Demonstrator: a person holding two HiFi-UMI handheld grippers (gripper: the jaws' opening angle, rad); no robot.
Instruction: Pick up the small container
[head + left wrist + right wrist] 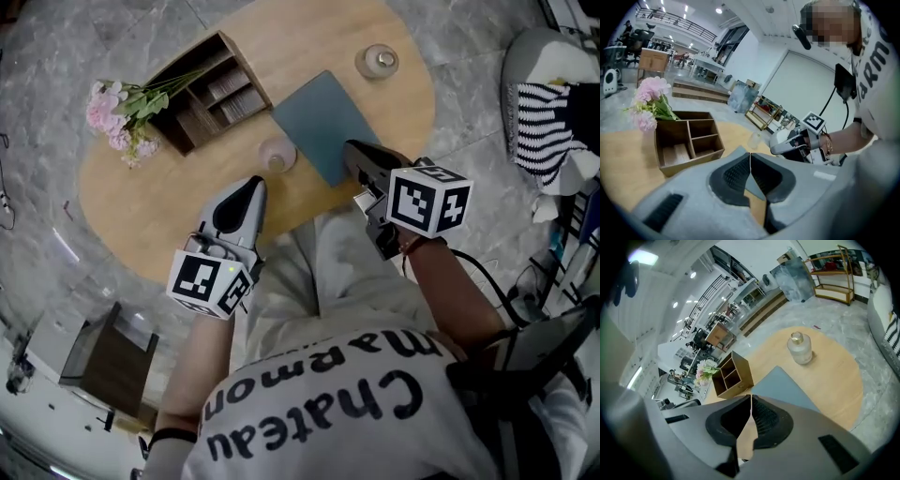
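On the oval wooden table (122, 202), a small translucent container (277, 155) stands at the left edge of a blue-grey mat (323, 122); in the left gripper view the container (754, 139) shows faintly beyond the jaws. A lidded glass jar (377, 62) stands at the far right of the table, and the jar (800, 348) is clear in the right gripper view. My left gripper (255, 183) is shut and empty, just short of the small container. My right gripper (349, 148) is shut and empty over the mat's near corner.
A wooden compartment box (208, 92) lies at the table's far left with pink flowers (117, 117) beside it. A dark wooden stool (112, 361) stands on the floor at lower left. A striped cloth (544, 122) lies at the right. The person's lap is against the table's near edge.
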